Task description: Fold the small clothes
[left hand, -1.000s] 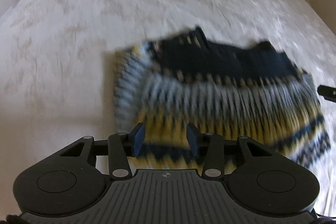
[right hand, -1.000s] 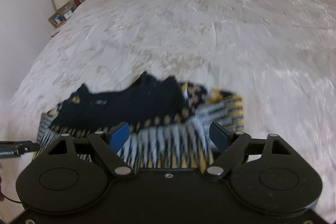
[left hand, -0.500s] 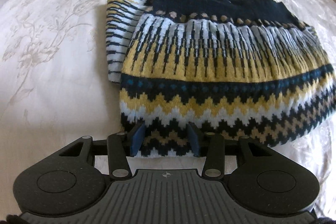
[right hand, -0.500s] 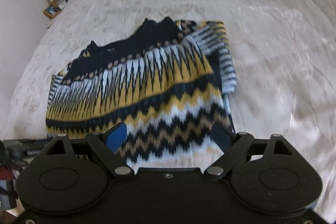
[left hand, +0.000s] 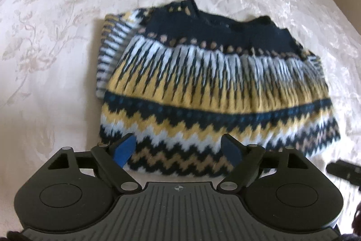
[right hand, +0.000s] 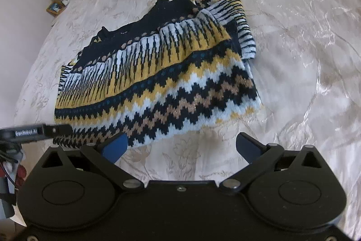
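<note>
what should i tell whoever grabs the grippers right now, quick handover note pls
Left gripper: open, jaws have just been opening, the sweater's near hem lies between the fingers but is not pinched.
Right gripper: open, jaws have just opened wider, only bedspread between them, near the hem corner.
Sweater: folded into a rough rectangle on the bedspread, one sleeve edge showing along one side.
Done: a fold laid down and released.
Left: likely tidy the edges, or fold once more if it should be smaller.
</note>
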`<state>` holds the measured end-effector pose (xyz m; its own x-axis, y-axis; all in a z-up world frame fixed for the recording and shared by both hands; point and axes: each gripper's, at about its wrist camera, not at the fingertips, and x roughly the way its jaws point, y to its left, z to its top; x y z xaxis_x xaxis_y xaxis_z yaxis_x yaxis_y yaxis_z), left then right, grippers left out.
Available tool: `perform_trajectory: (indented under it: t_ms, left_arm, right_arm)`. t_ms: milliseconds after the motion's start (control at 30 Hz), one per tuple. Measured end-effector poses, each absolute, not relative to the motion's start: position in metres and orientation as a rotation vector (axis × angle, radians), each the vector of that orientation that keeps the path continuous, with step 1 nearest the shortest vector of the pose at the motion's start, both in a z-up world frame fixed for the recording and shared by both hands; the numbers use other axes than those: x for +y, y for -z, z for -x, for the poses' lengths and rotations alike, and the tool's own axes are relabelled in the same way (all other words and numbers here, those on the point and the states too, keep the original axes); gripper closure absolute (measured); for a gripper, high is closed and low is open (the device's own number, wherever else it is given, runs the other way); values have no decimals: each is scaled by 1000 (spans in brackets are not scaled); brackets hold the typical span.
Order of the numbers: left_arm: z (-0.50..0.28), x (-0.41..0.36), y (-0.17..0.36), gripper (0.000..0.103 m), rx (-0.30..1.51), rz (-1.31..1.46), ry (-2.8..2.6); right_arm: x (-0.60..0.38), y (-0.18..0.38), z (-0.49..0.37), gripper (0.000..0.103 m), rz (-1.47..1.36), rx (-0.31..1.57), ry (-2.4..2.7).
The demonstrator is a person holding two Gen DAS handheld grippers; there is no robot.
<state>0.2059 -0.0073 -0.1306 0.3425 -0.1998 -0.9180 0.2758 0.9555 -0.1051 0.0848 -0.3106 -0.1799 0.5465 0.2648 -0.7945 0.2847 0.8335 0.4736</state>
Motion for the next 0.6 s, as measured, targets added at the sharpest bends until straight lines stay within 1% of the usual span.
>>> perform_trajectory:
  t_ms: [233, 600]
  left_arm:
    - [-227, -39, 123, 21, 1187, -100, 294]
    - [-254, -78, 131, 21, 1222, -120, 289]
  right_arm:
    - [-318, 181, -79, 0, -644, 1016, 21]
    - [-334, 184, -83, 0, -685, 1014, 27]
